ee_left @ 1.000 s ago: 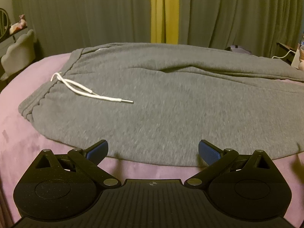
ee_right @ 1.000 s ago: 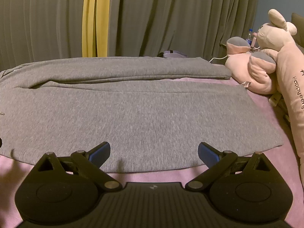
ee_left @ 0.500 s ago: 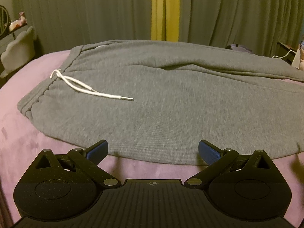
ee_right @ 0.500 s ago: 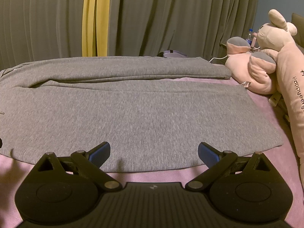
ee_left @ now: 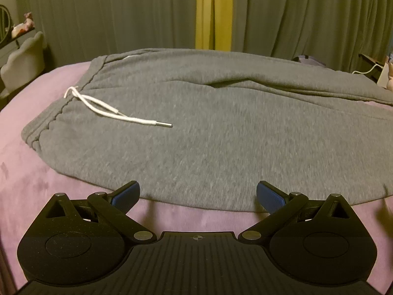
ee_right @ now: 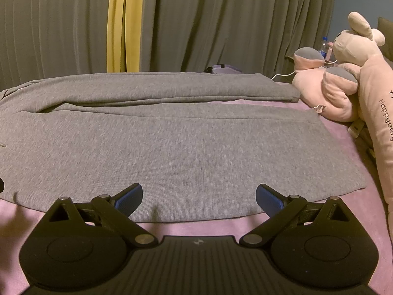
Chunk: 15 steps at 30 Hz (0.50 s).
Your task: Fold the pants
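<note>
Grey sweatpants lie flat across a pink bed, waistband to the left, legs running right. A white drawstring lies on the front near the waistband. My left gripper is open and empty, just above the near hem edge of the hip part. In the right wrist view the two legs lie side by side, the far one behind. My right gripper is open and empty at the near edge of the near leg.
Pink plush toys lie along the bed's right side next to the leg ends. Grey curtains with a yellow strip hang behind the bed. A pale chair stands at the far left. A white cable lies behind the pants.
Both grippers have crept slightly forward toward the near edge of the pants. Both stay open. The pants have not moved.
</note>
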{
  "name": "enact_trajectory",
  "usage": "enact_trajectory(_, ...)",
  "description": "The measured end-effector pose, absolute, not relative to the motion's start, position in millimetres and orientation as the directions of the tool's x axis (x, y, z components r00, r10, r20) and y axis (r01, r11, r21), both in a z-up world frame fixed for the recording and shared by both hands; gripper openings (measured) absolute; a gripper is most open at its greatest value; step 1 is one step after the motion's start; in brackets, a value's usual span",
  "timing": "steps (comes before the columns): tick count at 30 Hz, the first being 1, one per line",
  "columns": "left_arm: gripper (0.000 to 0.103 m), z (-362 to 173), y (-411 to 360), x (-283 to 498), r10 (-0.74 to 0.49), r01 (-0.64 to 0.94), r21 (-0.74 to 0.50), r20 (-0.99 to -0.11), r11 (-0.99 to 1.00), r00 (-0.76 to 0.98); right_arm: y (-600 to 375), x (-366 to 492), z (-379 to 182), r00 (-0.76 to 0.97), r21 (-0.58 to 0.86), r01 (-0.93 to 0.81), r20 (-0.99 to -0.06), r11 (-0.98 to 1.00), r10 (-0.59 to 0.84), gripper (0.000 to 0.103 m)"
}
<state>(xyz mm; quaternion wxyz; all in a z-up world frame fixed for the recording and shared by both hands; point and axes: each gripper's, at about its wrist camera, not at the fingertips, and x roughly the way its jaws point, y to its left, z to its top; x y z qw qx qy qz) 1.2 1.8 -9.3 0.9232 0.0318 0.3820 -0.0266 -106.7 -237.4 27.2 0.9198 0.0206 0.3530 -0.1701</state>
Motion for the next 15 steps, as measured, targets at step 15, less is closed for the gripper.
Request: enact_trajectory(15, 0.103, -9.3, 3.0, 1.6, -0.029, 0.075, 0.033, -0.714, 0.997, 0.699, -235.3, -106.1, 25.3, 0.69, -0.081, 0.318, -0.664, 0.945, -0.289, 0.099)
